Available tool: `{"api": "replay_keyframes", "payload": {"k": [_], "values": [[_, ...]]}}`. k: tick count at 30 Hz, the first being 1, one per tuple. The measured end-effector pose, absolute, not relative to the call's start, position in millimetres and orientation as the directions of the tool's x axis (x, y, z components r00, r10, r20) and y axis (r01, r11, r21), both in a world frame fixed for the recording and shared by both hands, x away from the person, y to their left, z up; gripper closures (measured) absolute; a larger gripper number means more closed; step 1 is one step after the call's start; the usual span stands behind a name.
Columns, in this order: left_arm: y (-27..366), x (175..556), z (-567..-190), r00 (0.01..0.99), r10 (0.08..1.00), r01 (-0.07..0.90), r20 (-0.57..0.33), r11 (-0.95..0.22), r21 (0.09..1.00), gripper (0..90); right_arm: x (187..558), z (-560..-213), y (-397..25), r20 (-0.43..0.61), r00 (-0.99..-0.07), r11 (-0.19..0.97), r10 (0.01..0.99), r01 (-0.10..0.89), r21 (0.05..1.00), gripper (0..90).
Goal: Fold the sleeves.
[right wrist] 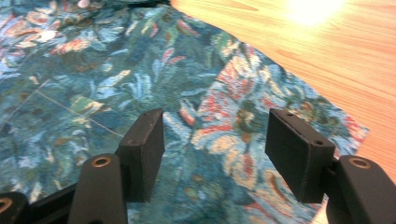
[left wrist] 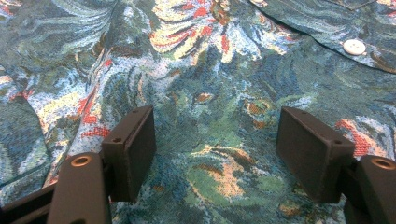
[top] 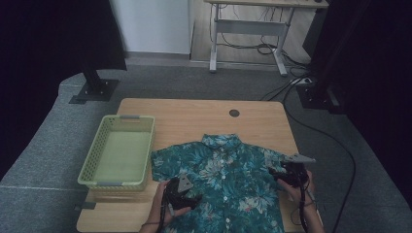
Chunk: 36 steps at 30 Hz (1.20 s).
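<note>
A teal floral short-sleeved shirt (top: 223, 179) lies flat, buttoned, on the wooden table (top: 194, 116), collar toward the far side. My left gripper (top: 190, 199) hovers over the shirt's left front panel near the hem, jaws open above the fabric (left wrist: 215, 140) with nothing between them. A white button (left wrist: 354, 46) shows at the upper right of the left gripper view. My right gripper (top: 278, 175) is at the shirt's right sleeve, jaws open over the sleeve cloth (right wrist: 219, 135), close to the sleeve's edge where bare wood (right wrist: 327, 60) begins.
An empty light green plastic basket (top: 118, 151) stands on the table's left part, just left of the shirt's sleeve. A dark round grommet (top: 234, 113) sits at the table's far edge. Cables run over the grey carpet on the right, behind a desk frame (top: 248, 34).
</note>
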<state>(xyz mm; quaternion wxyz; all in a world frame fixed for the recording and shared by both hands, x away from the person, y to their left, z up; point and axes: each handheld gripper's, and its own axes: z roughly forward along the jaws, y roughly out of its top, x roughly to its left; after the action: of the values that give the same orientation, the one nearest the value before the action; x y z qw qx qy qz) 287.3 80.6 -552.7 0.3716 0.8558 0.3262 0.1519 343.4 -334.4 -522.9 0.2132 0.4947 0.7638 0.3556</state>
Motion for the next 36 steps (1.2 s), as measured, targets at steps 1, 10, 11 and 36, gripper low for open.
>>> {"api": "replay_keyframes", "payload": {"k": [1, 10, 11, 36], "values": [[81, 287, -553, 0.741, 0.671, 0.446, 0.017, -0.51, 0.735, 28.6, 344, -523, -337, 0.028, -0.416, 0.254, 0.909, 0.606, 0.754, 36.8], [81, 287, -553, 0.741, 0.672, 0.446, 0.017, -0.51, 0.735, 28.6, 347, -527, -355, 0.031, -0.357, 0.214, 0.933, 0.625, 0.751, 36.8], [81, 287, -553, 0.741, 0.671, 0.446, 0.017, -0.511, 0.735, 28.6, 347, -528, -358, 0.03, -0.35, 0.21, 0.936, 0.628, 0.749, 36.8], [81, 287, -553, 0.741, 0.672, 0.445, 0.017, -0.51, 0.736, 28.6, 358, -551, -382, 0.045, -0.222, 0.126, 0.974, 0.694, 0.709, 37.5]]}}
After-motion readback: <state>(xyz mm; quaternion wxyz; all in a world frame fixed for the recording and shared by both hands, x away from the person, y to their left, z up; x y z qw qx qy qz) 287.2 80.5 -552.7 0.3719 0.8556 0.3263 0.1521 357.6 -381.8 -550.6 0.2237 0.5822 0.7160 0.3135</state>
